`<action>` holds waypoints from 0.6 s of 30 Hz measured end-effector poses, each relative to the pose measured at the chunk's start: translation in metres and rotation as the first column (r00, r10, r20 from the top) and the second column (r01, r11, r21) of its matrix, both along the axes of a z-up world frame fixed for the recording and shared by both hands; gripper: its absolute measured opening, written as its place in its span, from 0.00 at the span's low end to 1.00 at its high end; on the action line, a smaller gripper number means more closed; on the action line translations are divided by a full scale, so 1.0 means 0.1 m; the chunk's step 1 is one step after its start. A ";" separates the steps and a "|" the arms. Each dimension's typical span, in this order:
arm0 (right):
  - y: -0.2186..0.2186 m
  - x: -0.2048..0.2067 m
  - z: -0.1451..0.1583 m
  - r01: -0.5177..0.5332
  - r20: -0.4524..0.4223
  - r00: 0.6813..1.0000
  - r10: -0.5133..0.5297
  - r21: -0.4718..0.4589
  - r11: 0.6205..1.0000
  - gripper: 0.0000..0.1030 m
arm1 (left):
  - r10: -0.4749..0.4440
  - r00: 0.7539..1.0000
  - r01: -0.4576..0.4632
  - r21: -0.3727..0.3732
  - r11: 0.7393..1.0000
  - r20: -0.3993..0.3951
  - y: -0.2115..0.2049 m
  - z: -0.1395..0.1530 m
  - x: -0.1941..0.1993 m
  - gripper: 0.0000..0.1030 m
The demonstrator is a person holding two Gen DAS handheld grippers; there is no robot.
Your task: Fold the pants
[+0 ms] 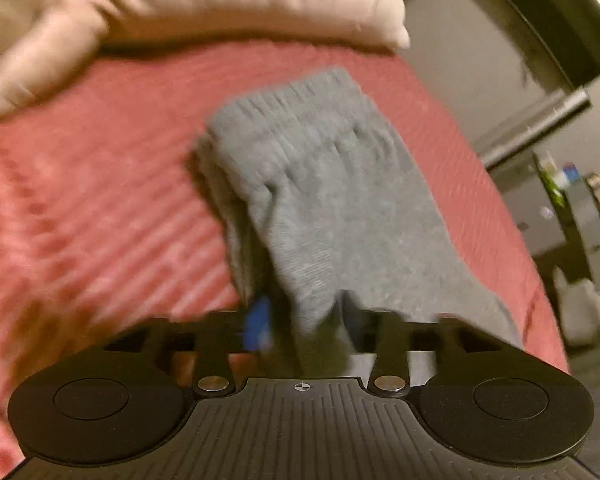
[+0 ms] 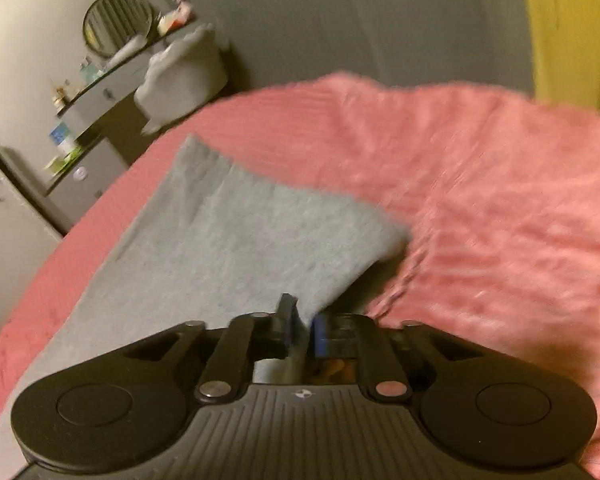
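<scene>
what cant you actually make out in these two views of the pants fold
- Left wrist view: printed text on the pillow, smeared by motion blur.
- Left wrist view: where the left hand-held gripper pinches the grey pants; bunched cloth covers the fingertips.
- Right wrist view: the pants' near end, cut off behind the right hand-held gripper.
- Right wrist view: items on the shelves, too small and blurred.

Bedroom: bed (image 1: 100, 200), pillow (image 1: 180, 8), dresser (image 2: 100, 92).

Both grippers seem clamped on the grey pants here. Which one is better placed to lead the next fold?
Probably the left gripper: it pinches the grey pants with the waistband straight ahead over open red bedspread. The right gripper grips a corner beside rumpled bedding.
</scene>
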State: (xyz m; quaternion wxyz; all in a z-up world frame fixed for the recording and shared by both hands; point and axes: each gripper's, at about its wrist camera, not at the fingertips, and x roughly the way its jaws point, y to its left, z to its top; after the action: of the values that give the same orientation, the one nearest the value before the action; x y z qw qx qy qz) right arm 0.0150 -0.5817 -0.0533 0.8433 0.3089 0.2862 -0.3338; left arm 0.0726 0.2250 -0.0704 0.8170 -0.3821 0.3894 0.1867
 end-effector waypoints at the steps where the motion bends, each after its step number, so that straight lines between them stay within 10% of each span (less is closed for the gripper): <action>1: 0.04 -0.01 0.08 0.031 -0.022 0.999 -0.032 -0.053 0.998 0.40 | 0.017 1.000 -0.017 0.081 0.997 0.004 -0.08 0.14 -0.06 0.61; 5: 0.26 -0.02 0.38 0.053 -0.001 0.998 -0.055 -0.218 0.975 0.40 | -0.072 0.997 0.043 0.489 0.871 0.040 -0.66 0.63 -0.04 0.85; 10: 1.09 0.50 0.45 -0.261 0.040 0.960 0.276 -0.223 0.939 0.40 | -0.385 0.916 0.282 0.500 0.819 0.113 -1.59 0.70 0.24 0.91; 15: 2.44 1.23 0.21 -0.724 -0.015 0.680 0.733 -0.166 0.669 0.27 | -0.526 0.845 0.461 0.371 0.807 0.095 -2.37 0.25 0.70 0.87; 18: 2.94 1.41 0.09 -0.826 -0.112 0.546 0.830 -0.239 0.511 0.27 | -0.573 0.819 0.520 0.415 0.747 0.005 -2.69 -0.05 0.92 0.86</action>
State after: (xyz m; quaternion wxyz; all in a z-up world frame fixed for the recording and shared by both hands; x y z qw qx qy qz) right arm 0.1559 -0.2880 -0.0447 0.9354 0.0230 0.3446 0.0760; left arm 0.1642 -0.0436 -0.0757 0.9191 -0.0895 0.3835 -0.0121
